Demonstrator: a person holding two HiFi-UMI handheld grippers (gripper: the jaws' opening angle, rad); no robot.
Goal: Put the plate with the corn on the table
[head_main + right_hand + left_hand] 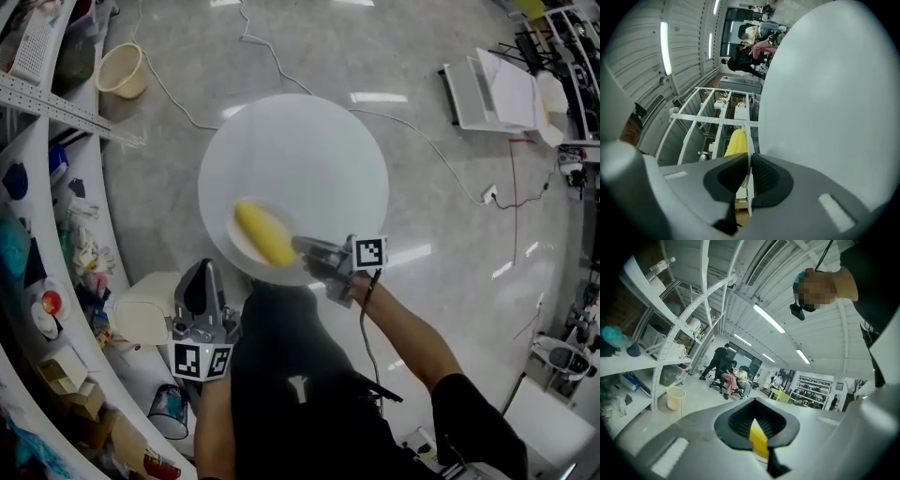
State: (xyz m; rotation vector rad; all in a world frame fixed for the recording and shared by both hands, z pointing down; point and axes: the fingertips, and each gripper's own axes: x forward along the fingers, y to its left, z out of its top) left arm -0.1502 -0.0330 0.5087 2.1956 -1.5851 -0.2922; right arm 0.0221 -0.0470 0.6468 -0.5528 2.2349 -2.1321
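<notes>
R gripper (302,247) pinches plate (246,251) w/ corn (264,232).
Head view: plate at near edge of round white table (309,150); L gripper (199,281) lower, well apart. Left gripper view: jaws pressed together. Right gripper view: jaws clamp plate rim, seen edge-on, corn behind.

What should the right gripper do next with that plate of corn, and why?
Probably ease the plate down flat onto the table, slightly further in. The right gripper clamps its rim, the corn lies on it, and it is right at the table's edge.
</notes>
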